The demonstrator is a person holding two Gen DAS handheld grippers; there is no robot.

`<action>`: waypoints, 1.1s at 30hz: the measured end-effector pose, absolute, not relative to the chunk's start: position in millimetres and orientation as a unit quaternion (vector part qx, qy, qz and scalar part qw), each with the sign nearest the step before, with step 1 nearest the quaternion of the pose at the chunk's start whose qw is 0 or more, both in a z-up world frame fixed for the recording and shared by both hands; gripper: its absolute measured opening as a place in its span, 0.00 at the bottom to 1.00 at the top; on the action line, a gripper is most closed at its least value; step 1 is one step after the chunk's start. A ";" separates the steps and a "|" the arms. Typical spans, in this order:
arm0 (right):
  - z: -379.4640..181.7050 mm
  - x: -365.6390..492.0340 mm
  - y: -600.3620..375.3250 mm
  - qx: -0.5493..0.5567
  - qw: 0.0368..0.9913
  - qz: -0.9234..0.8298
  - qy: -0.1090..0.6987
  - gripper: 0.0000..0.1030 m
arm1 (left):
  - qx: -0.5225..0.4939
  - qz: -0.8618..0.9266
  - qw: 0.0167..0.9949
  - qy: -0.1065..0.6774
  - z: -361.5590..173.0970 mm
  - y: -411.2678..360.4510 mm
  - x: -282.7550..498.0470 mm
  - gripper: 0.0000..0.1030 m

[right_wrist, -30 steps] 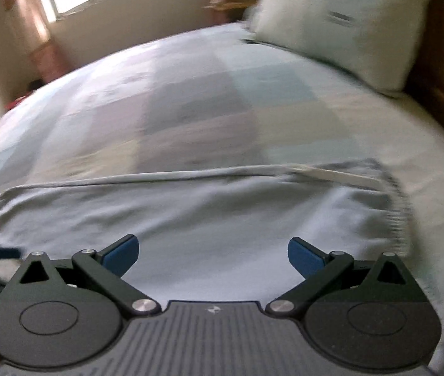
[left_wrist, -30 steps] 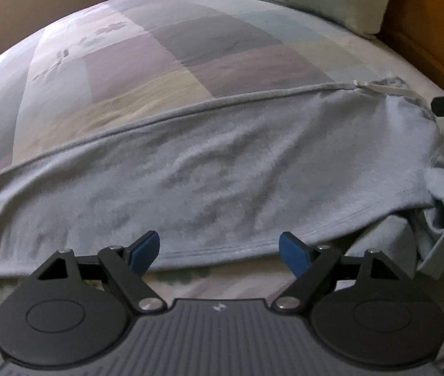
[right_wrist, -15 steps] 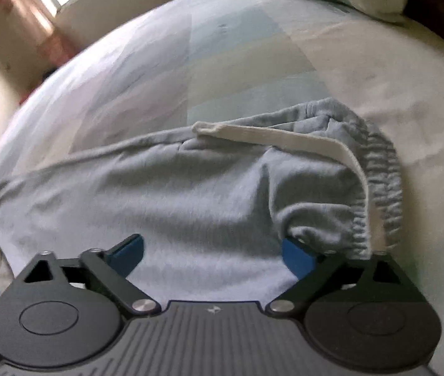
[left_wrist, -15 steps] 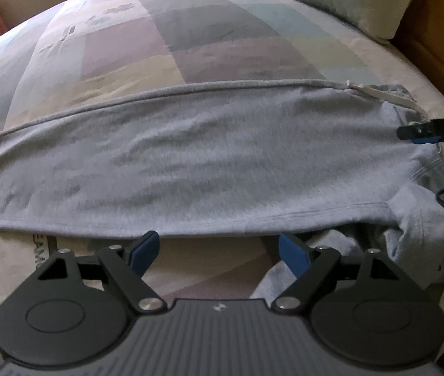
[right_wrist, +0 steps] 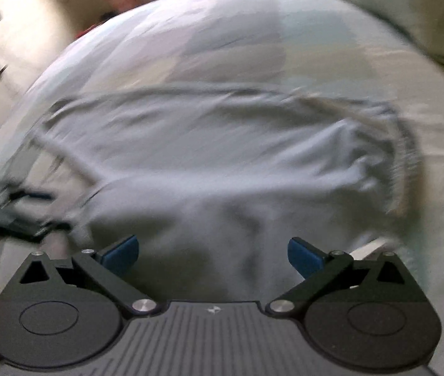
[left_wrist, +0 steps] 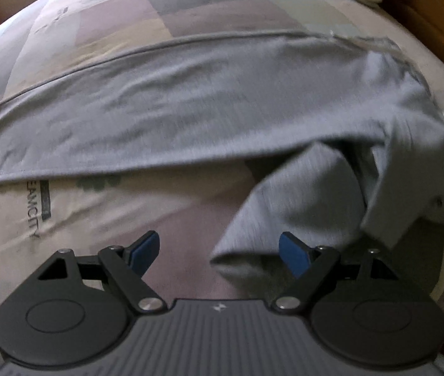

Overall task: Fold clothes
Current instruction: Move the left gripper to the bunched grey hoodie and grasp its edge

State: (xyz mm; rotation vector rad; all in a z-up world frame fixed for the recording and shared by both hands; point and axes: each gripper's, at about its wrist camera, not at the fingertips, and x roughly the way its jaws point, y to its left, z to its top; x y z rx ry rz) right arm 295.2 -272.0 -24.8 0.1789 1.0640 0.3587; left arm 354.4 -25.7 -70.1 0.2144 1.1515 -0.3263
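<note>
- On my left wrist view I read "EAMCITY" printed sideways on the bed sheet, just below the grey sweatpants; the first letters hide under the cloth.
- My right wrist view is too blurred for any print, but it shows a pillow beyond the sweatpants.
- The sweatpants lie stretched across the bed, one leg folded toward my left claw.
- Left claw is open, cloth between its pads, not pinched.
- Right claw is opening above the cloth, gripping nothing.
</note>
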 end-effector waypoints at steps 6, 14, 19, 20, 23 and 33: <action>-49.8 274.5 -191.9 0.071 0.779 0.294 0.549 1.00 | 0.093 -0.194 0.790 0.574 -94.7 -23.8 331.4 0.81; -62.4 301.9 -136.3 0.023 0.765 0.332 0.551 1.00 | 0.106 -0.227 0.790 0.559 -104.3 -13.8 342.9 0.81; -31.9 325.9 -137.1 0.021 0.781 0.343 0.522 1.00 | 0.091 -0.217 0.810 0.537 -90.9 4.7 368.9 0.81; -23.1 334.9 -142.7 0.034 0.788 0.340 0.512 1.00 | 0.084 -0.214 0.814 0.534 -88.6 8.8 374.9 0.81; -13.3 365.0 -158.5 0.057 0.814 0.311 0.487 1.00 | 0.066 -0.196 0.824 0.528 -87.5 17.9 391.0 0.81; -46.5 428.2 -198.2 0.120 0.837 0.208 0.491 1.00 | 0.047 -0.163 0.822 0.543 -109.0 18.9 418.6 0.81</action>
